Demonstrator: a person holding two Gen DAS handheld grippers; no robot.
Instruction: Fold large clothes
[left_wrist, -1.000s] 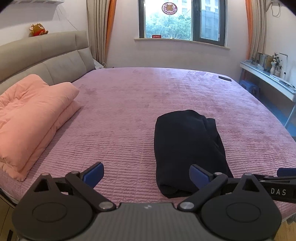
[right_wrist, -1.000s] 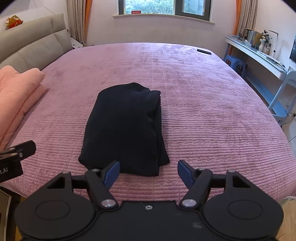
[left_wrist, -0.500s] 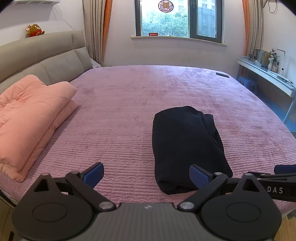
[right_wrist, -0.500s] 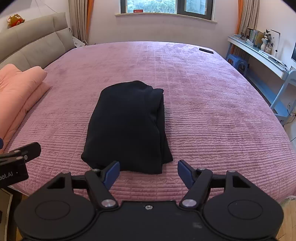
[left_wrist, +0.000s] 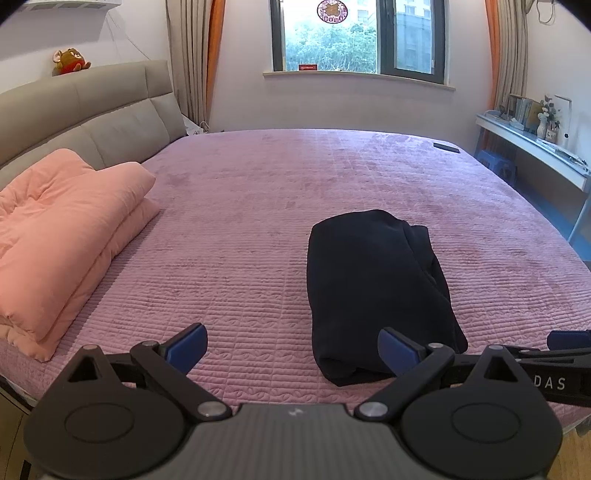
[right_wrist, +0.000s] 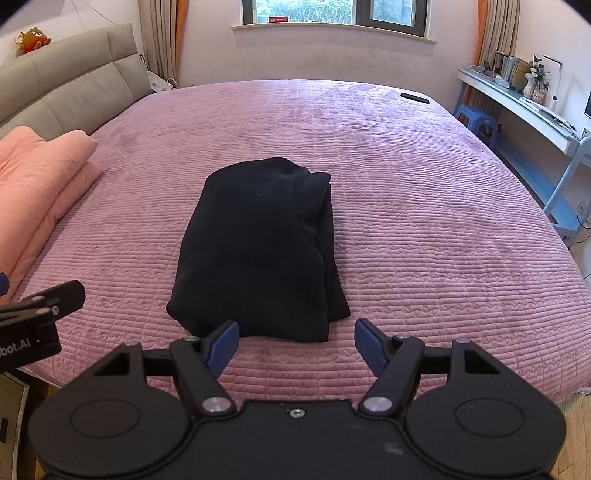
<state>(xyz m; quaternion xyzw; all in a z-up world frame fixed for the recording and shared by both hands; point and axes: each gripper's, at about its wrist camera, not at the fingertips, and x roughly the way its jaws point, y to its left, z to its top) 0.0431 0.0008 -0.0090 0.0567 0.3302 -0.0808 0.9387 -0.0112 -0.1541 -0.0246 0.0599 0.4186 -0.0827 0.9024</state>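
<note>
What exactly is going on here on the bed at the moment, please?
A person holds a gripper in each hand over a purple bed. A dark garment lies folded into a compact bundle near the front edge. The left gripper and the right gripper are open, holding nothing. A folded pink quilt sits at the left.

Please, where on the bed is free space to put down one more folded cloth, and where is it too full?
Free: the wide purple bedspread between the folded dark garment and the bed's right edge, and the strip between the garment and the pink quilt. Also the far half toward the window, except a small dark object. Crowded: only the left side, under the quilt.
</note>
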